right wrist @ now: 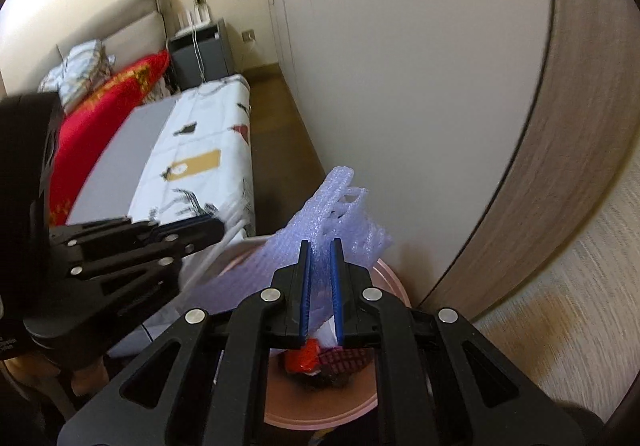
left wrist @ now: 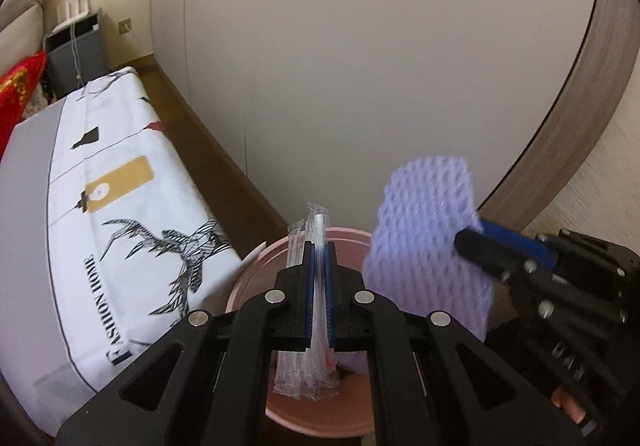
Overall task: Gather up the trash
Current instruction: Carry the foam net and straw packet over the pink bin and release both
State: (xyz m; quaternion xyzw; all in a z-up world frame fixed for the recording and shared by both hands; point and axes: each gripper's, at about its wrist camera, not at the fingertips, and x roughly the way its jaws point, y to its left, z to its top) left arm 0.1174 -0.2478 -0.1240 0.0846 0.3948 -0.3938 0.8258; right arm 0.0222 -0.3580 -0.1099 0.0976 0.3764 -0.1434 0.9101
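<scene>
Claws (left wrist: 319, 246) (right wrist: 320, 246) pinch clear wrappers (left wrist: 316, 326), lilac foam netting (right wrist: 320, 214).

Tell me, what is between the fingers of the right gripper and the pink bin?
The purple foam net, clamped in the right gripper, hangs over the pink bin; the right wrist view shows it.

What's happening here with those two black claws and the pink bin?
A person is tidying up trash with a hand-held claw in each hand. The left claw is shut on some clear plastic wrappers, and the right claw is shut on a piece of purple foam netting. Both hang over a pink bin by the bed, which already has some rubbish inside. Nothing has been let go.
</scene>
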